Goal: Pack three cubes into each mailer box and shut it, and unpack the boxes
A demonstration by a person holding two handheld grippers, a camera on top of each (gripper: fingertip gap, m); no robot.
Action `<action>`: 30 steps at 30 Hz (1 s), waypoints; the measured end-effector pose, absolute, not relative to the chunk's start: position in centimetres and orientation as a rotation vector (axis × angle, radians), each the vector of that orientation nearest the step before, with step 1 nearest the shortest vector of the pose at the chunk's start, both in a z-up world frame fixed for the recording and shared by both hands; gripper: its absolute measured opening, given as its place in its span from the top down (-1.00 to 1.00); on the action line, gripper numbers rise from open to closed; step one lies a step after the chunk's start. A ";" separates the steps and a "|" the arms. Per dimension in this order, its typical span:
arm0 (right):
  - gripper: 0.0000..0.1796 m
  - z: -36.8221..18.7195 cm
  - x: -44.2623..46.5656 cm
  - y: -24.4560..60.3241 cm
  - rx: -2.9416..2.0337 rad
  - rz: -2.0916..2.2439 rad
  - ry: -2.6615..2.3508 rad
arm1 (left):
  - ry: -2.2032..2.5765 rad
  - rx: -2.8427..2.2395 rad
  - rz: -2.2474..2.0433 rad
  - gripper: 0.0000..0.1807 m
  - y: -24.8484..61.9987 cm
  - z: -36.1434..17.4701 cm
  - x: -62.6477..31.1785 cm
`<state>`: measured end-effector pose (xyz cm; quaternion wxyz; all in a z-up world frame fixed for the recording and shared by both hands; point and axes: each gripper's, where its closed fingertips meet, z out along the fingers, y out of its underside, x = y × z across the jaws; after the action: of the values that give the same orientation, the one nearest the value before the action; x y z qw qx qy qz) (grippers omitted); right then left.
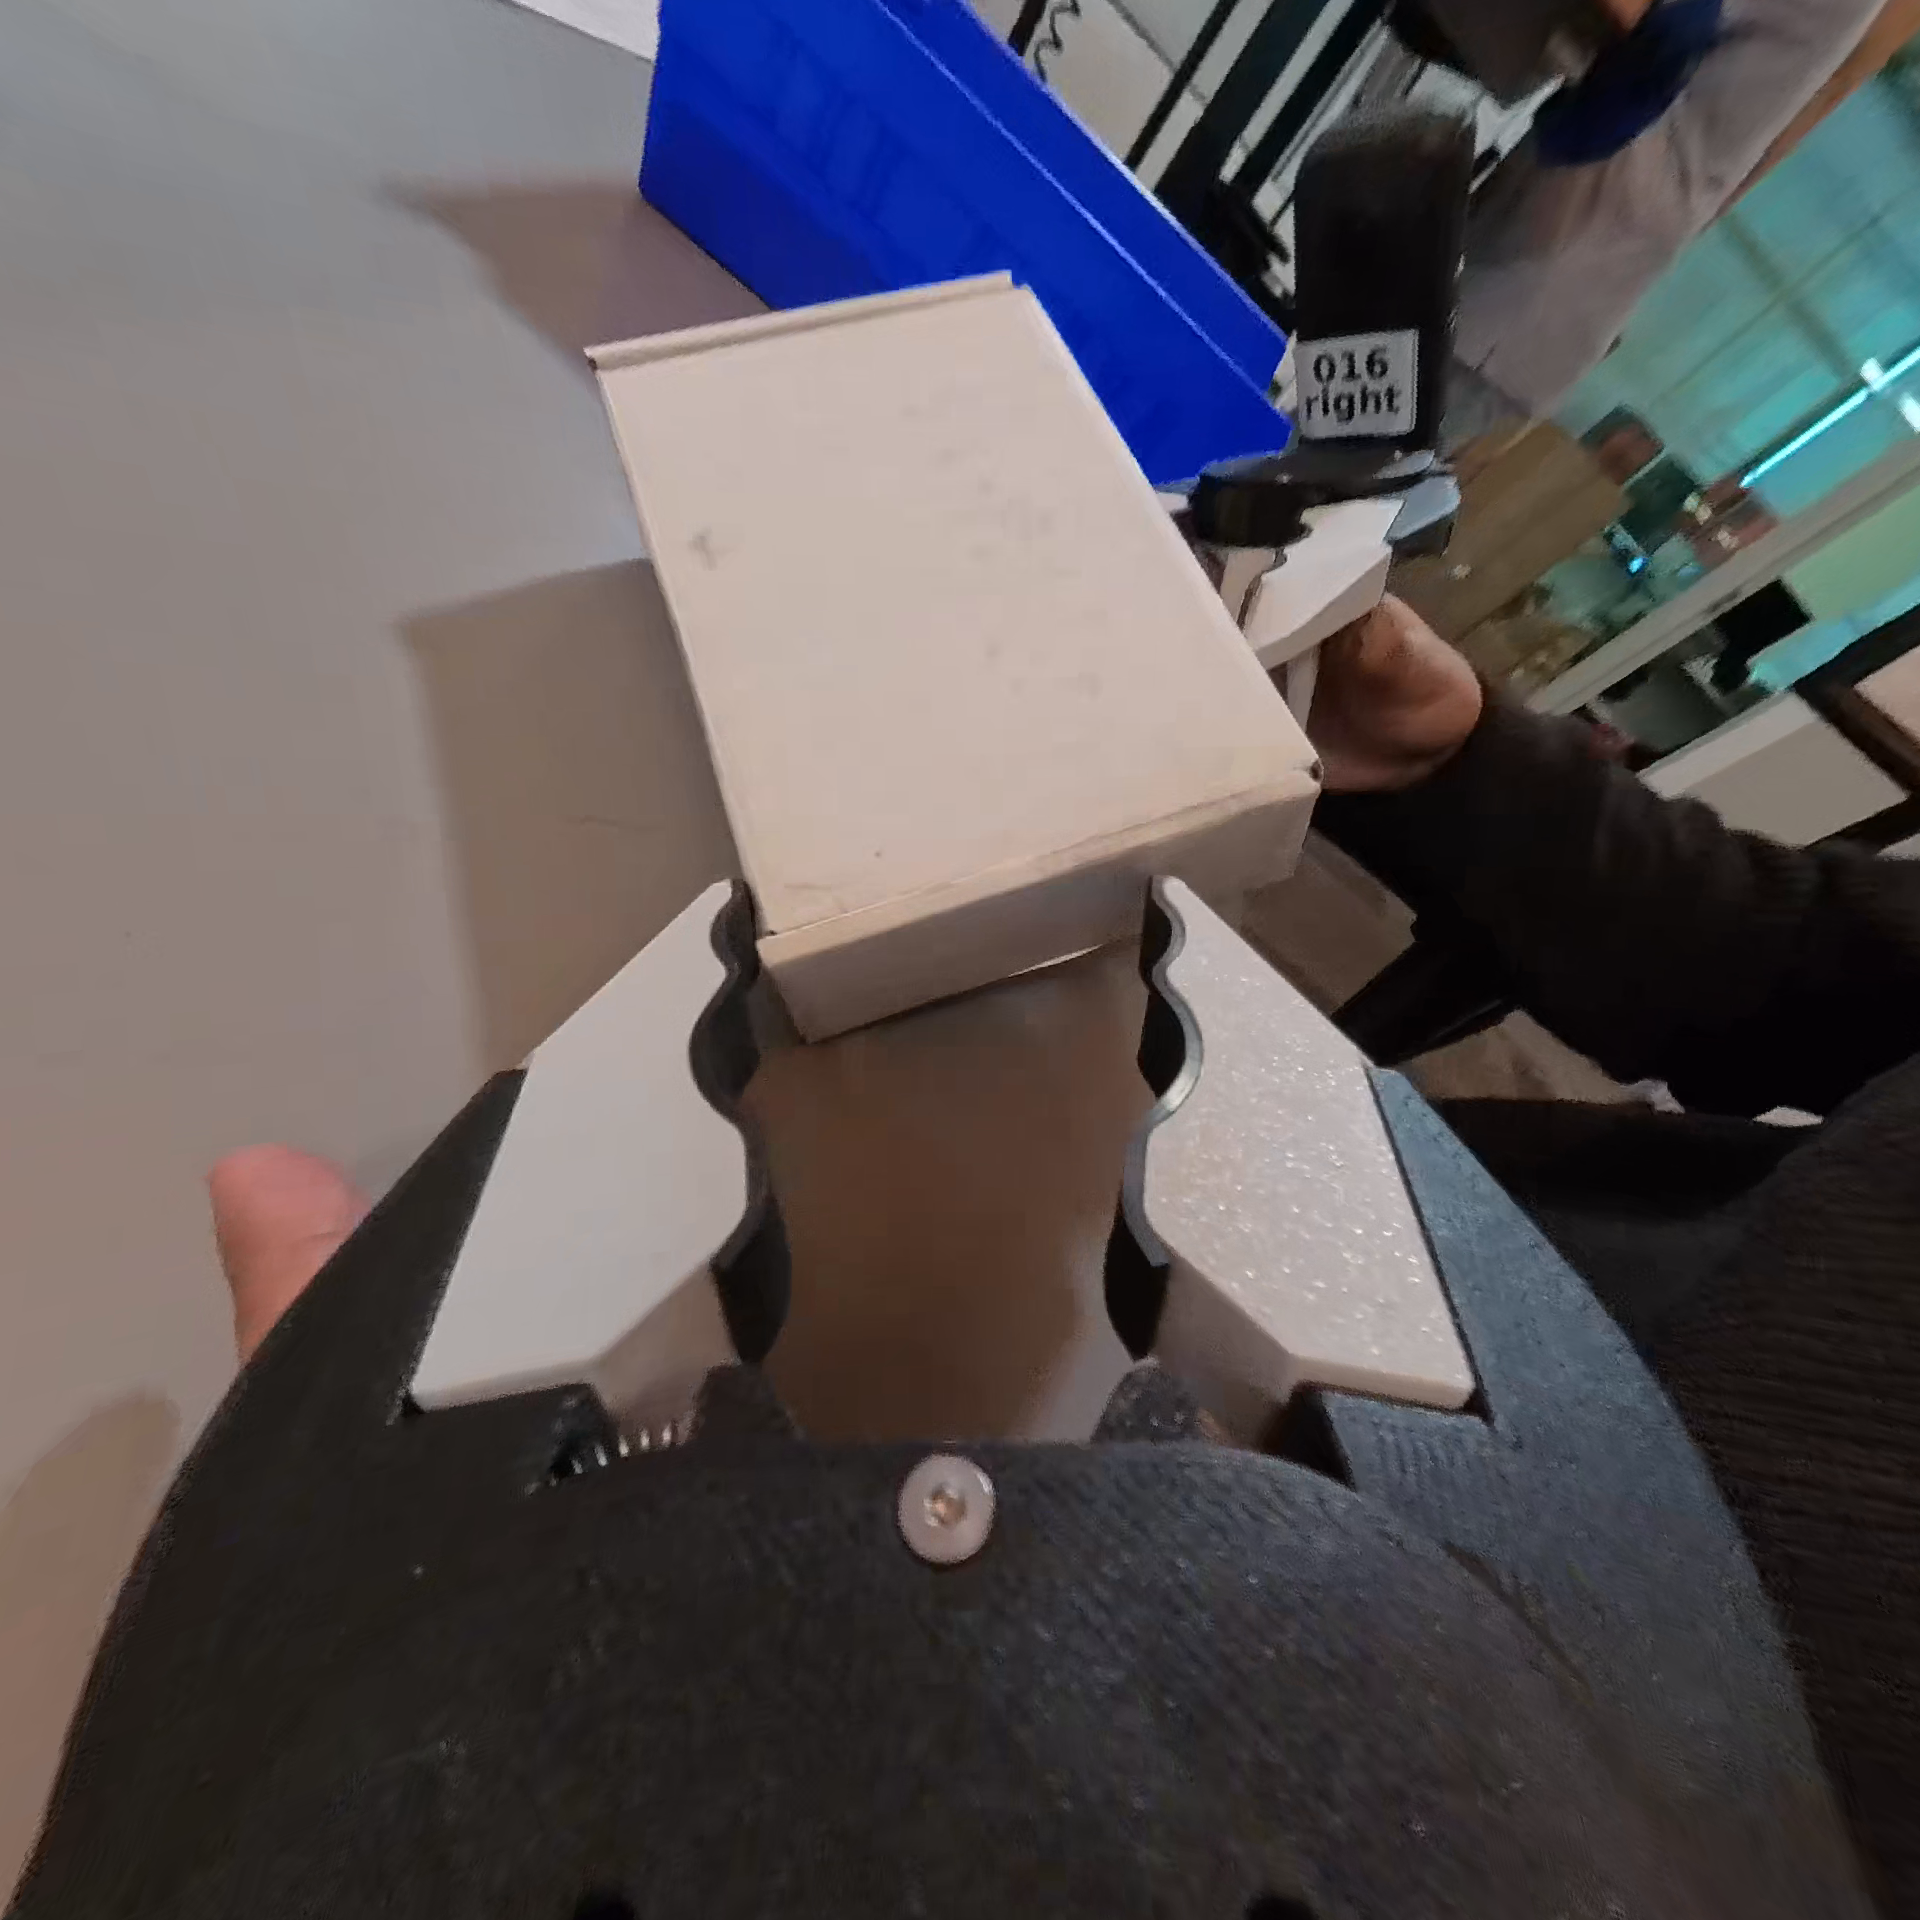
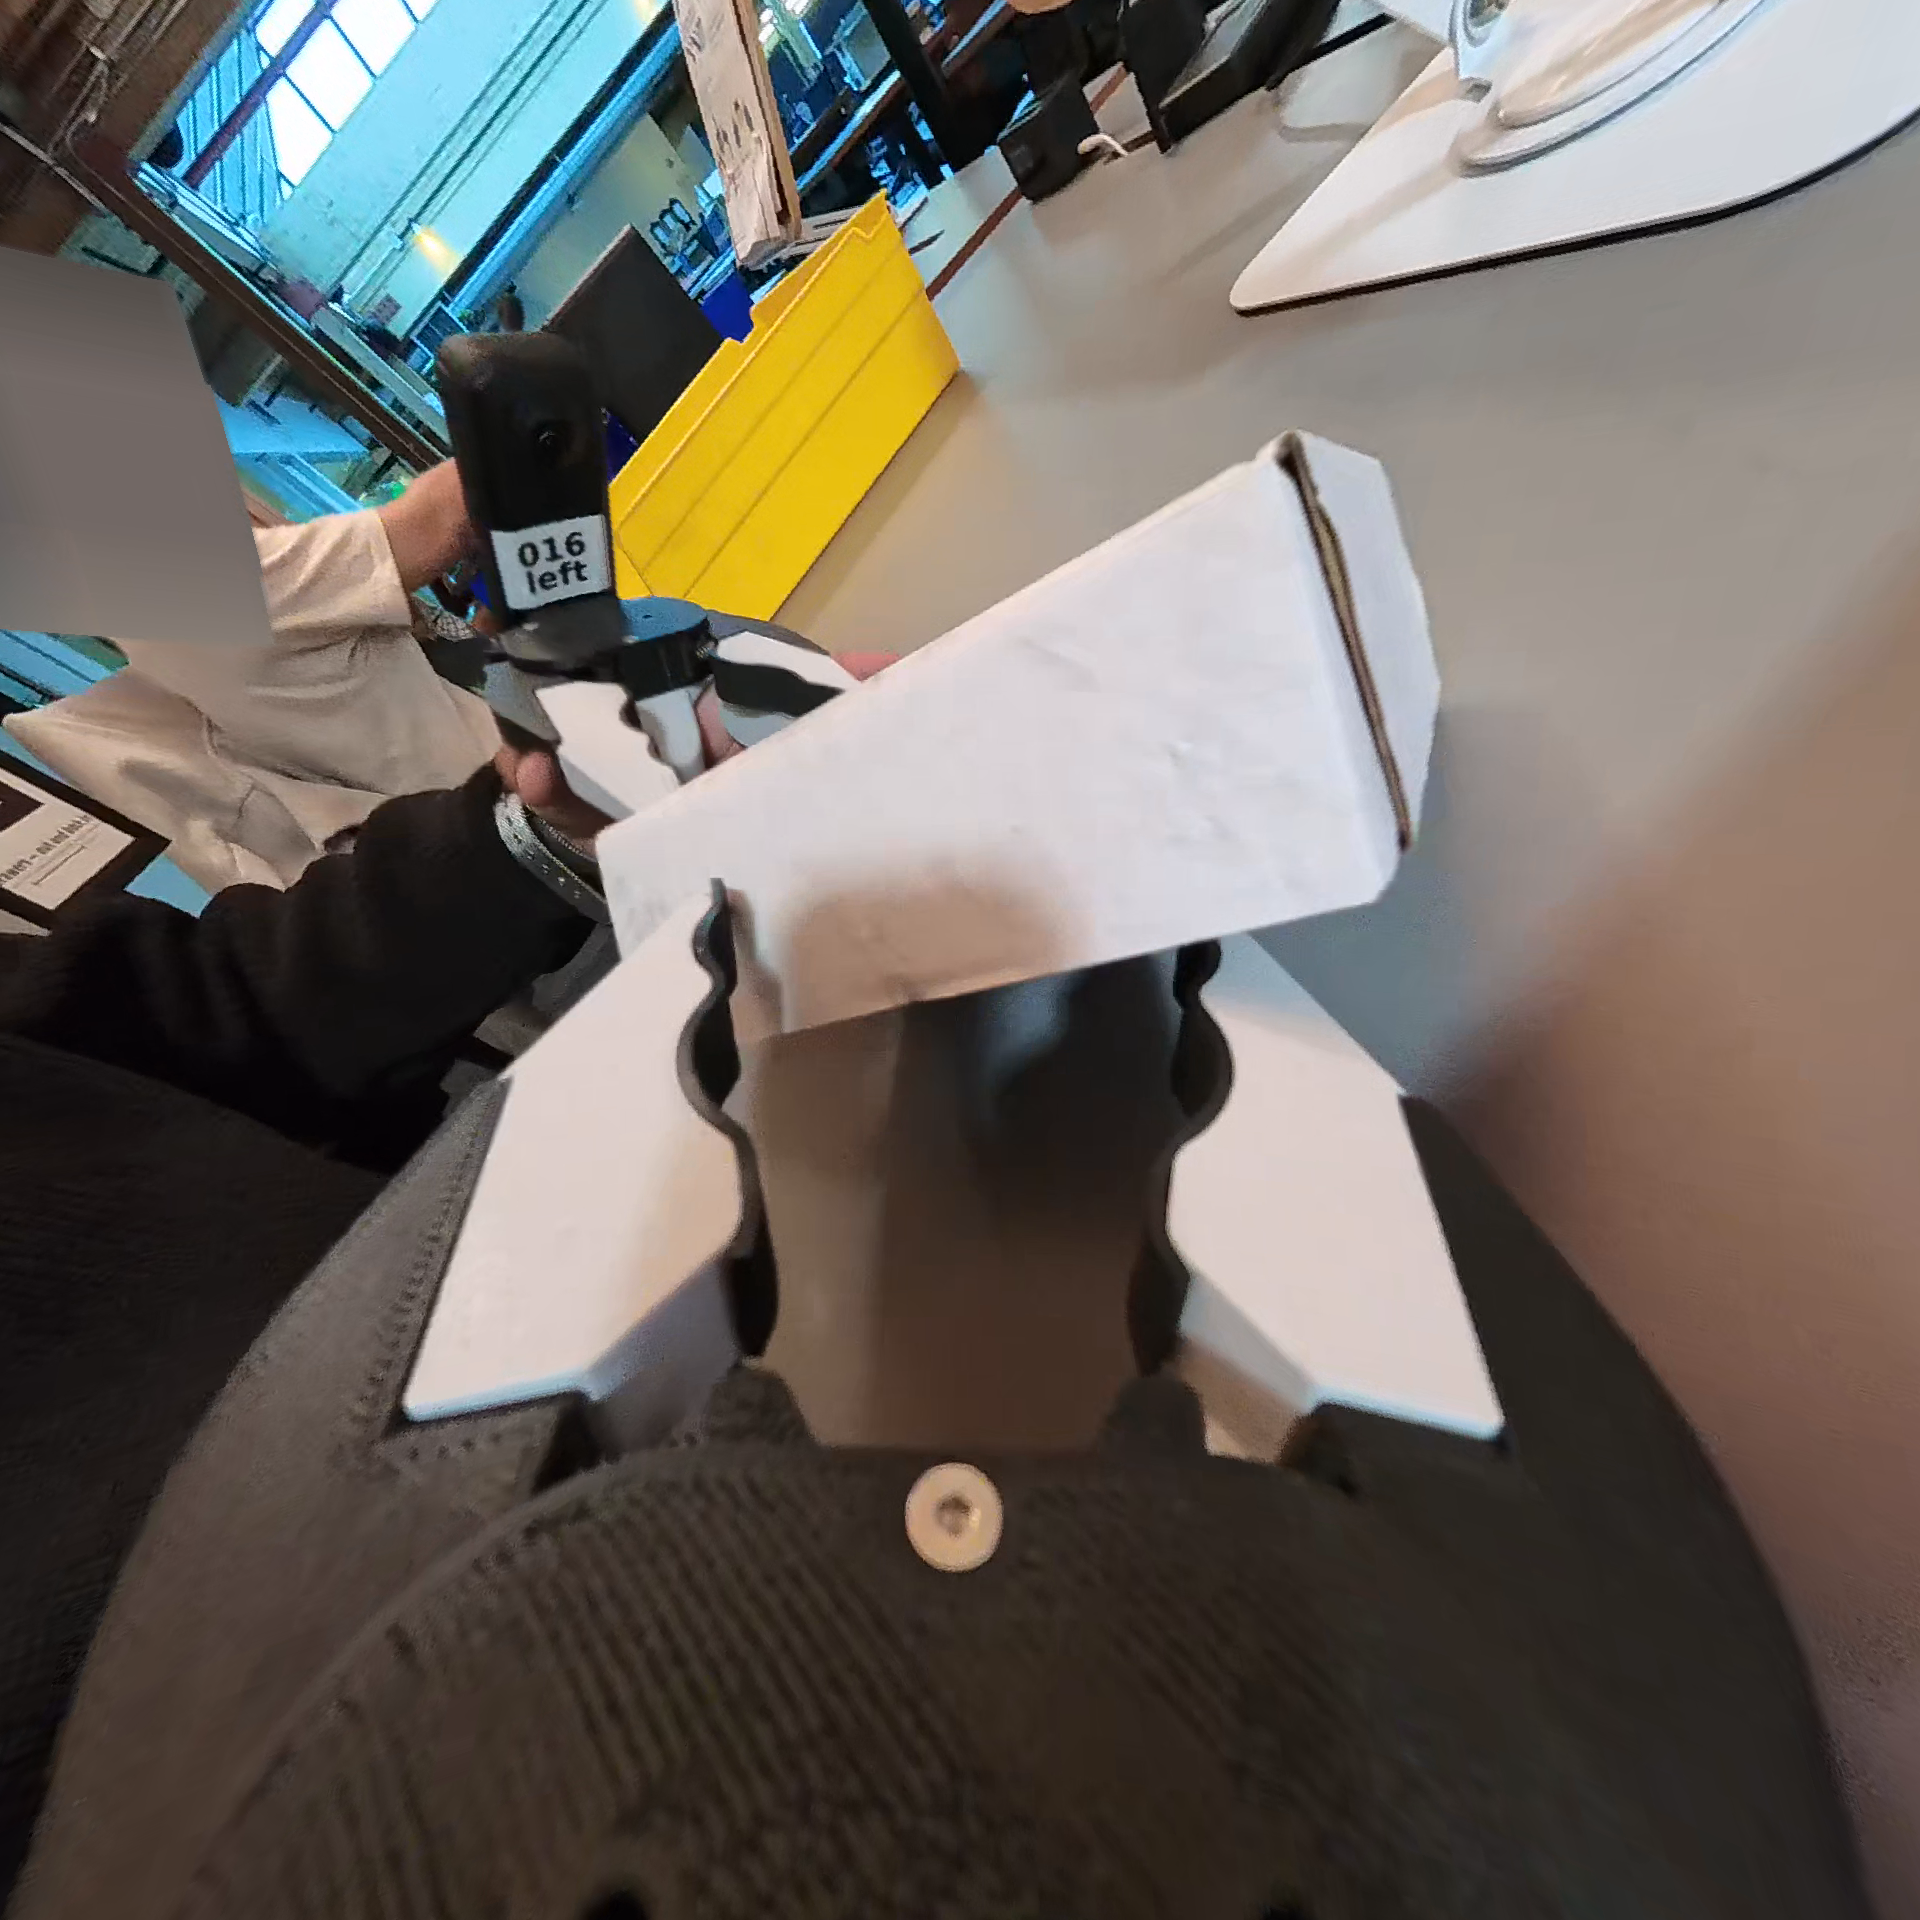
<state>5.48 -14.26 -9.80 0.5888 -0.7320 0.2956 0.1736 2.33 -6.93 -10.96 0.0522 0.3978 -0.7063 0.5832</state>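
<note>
A closed white cardboard mailer box (image 1: 956,623) is held tilted above the grey counter (image 1: 260,520), gripped at two ends by a pair of handheld claws. In the left wrist view, the left claw (image 1: 951,925), with white fingers (image 1: 623,1091) lined by wavy black pads, is clamped on the near short end of the box, the carton wedged between its tips. The same view shows the right claw (image 1: 1262,592) meeting the box at its far right edge, a person's hand (image 1: 1392,696) and dark sleeve (image 1: 1621,925) behind it; its black camera post carries a small white label. A blue plastic bin (image 1: 935,177) sits on the counter just beyond the box. In the right wrist view, the right claw (image 2: 961,951) closes on the lower edge of the mailer box (image 2: 1091,748), which slants up to the right with its folded end flap facing the camera; the left fingertip presses the cardboard, while the right tip is partly hidden beneath the box. Farther off, the left claw (image 2: 665,727) grips the opposite end, held by a hand in a black sleeve (image 2: 312,935). A yellow plastic bin (image 2: 790,416) lies on the counter (image 2: 1558,468) behind it, and a white rounded board (image 2: 1558,156) rests at the far right. A second person in a pale garment (image 2: 312,675) stands beyond the counter.
</note>
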 end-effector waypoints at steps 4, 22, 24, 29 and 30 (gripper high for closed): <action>0.08 -9.5 5.2 -14.2 -1.702 0.408 0.662 | -2.206 1.163 1.755 0.09 -7.5 -11.0 1.7; 0.66 -6.6 3.9 -13.9 -1.411 0.776 0.719 | -3.683 0.720 1.514 -0.07 -8.4 -12.5 3.6; 0.73 -6.3 4.2 -13.9 -1.335 0.824 0.755 | -3.757 0.678 1.552 -0.02 -8.8 -12.0 3.8; 0.78 -5.3 4.7 -14.4 -1.212 0.871 0.782 | -3.761 0.621 1.679 0.23 -9.1 -10.8 3.6; 0.87 -5.0 4.6 -14.5 -1.205 0.868 0.767 | -3.733 0.619 1.715 0.24 -9.1 -10.6 3.5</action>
<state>4.62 -14.47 -5.05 0.6708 -0.5347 0.3404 0.3851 3.49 -9.12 -10.60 -0.4851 0.1304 -0.7858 0.3609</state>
